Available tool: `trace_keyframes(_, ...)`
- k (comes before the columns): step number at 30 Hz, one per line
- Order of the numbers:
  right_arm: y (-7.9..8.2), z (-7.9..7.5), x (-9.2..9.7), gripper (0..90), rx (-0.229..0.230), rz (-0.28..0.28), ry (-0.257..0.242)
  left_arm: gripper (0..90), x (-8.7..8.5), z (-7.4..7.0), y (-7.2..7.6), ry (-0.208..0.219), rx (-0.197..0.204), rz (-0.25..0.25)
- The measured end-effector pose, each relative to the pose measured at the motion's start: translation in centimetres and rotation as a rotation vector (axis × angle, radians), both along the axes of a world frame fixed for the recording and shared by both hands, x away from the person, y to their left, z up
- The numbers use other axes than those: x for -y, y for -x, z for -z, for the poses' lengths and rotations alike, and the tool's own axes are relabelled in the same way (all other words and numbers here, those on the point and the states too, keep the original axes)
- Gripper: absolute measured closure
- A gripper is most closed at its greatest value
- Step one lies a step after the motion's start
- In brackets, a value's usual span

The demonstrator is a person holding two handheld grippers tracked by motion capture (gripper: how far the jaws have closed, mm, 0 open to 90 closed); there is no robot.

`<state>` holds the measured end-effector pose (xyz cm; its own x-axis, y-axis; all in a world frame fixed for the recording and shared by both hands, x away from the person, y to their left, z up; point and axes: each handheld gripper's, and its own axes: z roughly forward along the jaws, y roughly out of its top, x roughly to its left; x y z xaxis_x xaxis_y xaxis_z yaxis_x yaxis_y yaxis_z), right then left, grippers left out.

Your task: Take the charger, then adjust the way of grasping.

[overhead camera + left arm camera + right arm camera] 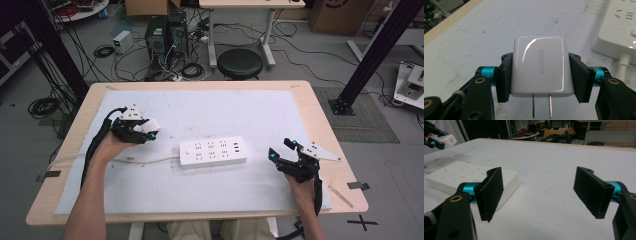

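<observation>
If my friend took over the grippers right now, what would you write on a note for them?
Left gripper: shut on the white charger, gripped by its two sides, prongs pointing back toward the hand, held above the table.
Right gripper: open, holding nothing, near the right end of the power strip.
Power strip: lies flat in the middle of the table, its cord running off to the left.
Done: the charger is picked up.
Left: it looks meant for the strip, so probably turn the prongs downward, carry it over and push it into a socket. The right gripper could steady the strip.
</observation>
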<state>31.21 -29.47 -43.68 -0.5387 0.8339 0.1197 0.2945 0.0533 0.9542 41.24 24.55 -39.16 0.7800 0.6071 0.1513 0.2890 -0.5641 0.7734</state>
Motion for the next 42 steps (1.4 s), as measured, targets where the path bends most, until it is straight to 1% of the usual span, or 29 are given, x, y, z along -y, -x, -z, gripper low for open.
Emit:
trace_keyframes(1, 0.0, 0.0, 0.0, 24.6, 0.000, 0.000, 0.000, 42.4, 0.0, 0.0, 0.0, 0.000, 0.000, 0.000)
trace_keyframes(2, 0.0, 0.0, 0.0, 24.6, 0.000, 0.003, 0.001, 42.4, 0.6, -0.4, 0.6, 0.001, 0.010, -0.002)
trace_keyframes(4, 0.0, 0.0, 0.0, 24.6, -0.005, 0.005, -0.003, 42.4, 0.6, -0.4, 0.6, 0.001, 0.010, -0.002)
trace_keyframes(5, 0.0, 0.0, 0.0, 24.6, -0.005, 0.005, -0.003, 42.4, 1.4, -0.8, 1.4, -0.010, 0.034, 0.011)
trace_keyframes(6, 0.0, 0.0, 0.0, 24.6, -0.002, 0.002, 0.001, 42.4, 1.5, -0.8, 1.6, -0.007, 0.037, 0.012)
trace_keyframes(9, 0.0, 0.0, 0.0, 24.6, 0.000, 0.002, 0.005, 42.4, 2.0, -0.8, 2.3, 0.009, 0.054, 0.014)
trace_keyframes(10, 0.0, 0.0, 0.0, 24.6, -0.004, 0.002, 0.004, 42.4, 2.1, -0.8, 2.6, 0.004, 0.057, 0.020)
trace_keyframes(11, 0.0, 0.0, 0.0, 24.6, -0.004, 0.002, 0.004, 42.4, 2.3, -0.6, 2.9, 0.010, 0.059, 0.019)
trace_keyframes(12, 0.0, 0.0, 0.0, 24.6, -0.004, 0.002, 0.004, 42.4, 2.3, -0.6, 2.9, 0.010, 0.059, 0.019)
trace_keyframes(14, 0.0, 0.0, 0.0, 24.6, 0.001, -0.003, 0.008, 42.4, 2.8, -0.5, 3.7, -0.013, 0.068, 0.030)
trace_keyframes(15, 0.0, 0.0, 0.0, 24.6, 0.007, -0.006, 0.008, 42.4, 3.0, -0.5, 3.9, -0.001, 0.075, 0.026)
trace_keyframes(16, 0.0, 0.0, 0.0, 24.6, 0.007, -0.006, 0.008, 42.4, 3.0, -0.5, 3.9, -0.001, 0.075, 0.026)
trace_keyframes(17, 0.0, 0.0, 0.0, 24.6, 0.006, -0.006, 0.010, 42.4, 3.3, -0.6, 4.4, -0.004, 0.088, 0.028)
trace_keyframes(20, 0.1, 0.0, -0.1, 24.6, -0.003, -0.006, 0.006, 42.4, 3.8, -0.6, 5.0, -0.005, 0.105, 0.026)
trace_keyframes(21, 0.1, 0.0, -0.1, 24.6, -0.003, -0.006, 0.006, 42.4, 3.8, -0.6, 5.0, -0.005, 0.105, 0.026)
trace_keyframes(22, 0.1, 0.0, -0.1, 24.6, 0.000, -0.005, 0.010, 42.4, 4.4, -0.8, 5.7, -0.011, 0.126, 0.033)
trace_keyframes(23, 0.1, 0.0, -0.2, 24.6, 0.008, -0.009, 0.017, 42.4, 4.7, -0.8, 5.9, -0.006, 0.133, 0.036)
trace_keyframes(24, 0.1, 0.0, -0.2, 24.6, 0.011, -0.010, 0.022, 42.4, 5.0, -0.9, 6.1, -0.013, 0.139, 0.040)
trace_keyframes(25, 0.1, 0.0, -0.3, 24.6, 0.007, -0.012, 0.024, 42.4, 5.3, -0.9, 6.2, -0.008, 0.145, 0.041)
trace_keyframes(26, 0.1, 0.0, -0.3, 24.6, 0.011, -0.015, 0.029, 42.4, 5.7, -0.9, 6.3, -0.012, 0.152, 0.043)
trace_keyframes(28, 0.1, 0.0, -0.4, 24.6, 0.012, -0.017, 0.034, 42.4, 6.5, -0.8, 6.6, -0.010, 0.164, 0.056)
trace_keyframes(29, 0.1, 0.0, -0.4, 24.6, 0.013, -0.018, 0.034, 42.4, 6.8, -0.8, 6.7, -0.017, 0.168, 0.068)
trace_keyframes(32, 0.1, 0.0, -0.4, 24.6, 0.011, -0.019, 0.038, 42.4, 8.0, -0.5, 6.7, -0.034, 0.173, 0.077)
trace_keyframes(34, 0.0, 0.0, -0.4, 24.6, 0.019, -0.024, 0.045, 42.4, 8.7, -0.4, 6.6, -0.042, 0.178, 0.091)
trace_keyframes(36, 0.0, 0.0, -0.4, 24.6, 0.013, -0.024, 0.041, 42.4, 9.0, -0.3, 6.7, -0.048, 0.180, 0.093)
trace_keyframes(37, 0.0, -0.1, -0.4, 24.6, 0.004, -0.026, 0.040, 42.4, 9.6, -0.2, 6.8, -0.056, 0.190, 0.095)
trace_keyframes(40, -0.2, -0.1, -0.4, 24.6, -0.001, -0.029, 0.034, 42.4, 10.2, -0.2, 7.1, -0.053, 0.202, 0.096)
trace_keyframes(41, -0.2, -0.1, -0.3, 24.6, -0.001, -0.030, 0.029, 42.4, 10.7, -0.1, 7.5, -0.058, 0.218, 0.097)
trace_keyframes(42, -0.2, -0.1, -0.2, 24.6, -0.014, -0.035, 0.020, 42.4, 10.9, 0.0, 7.7, -0.055, 0.223, 0.098)
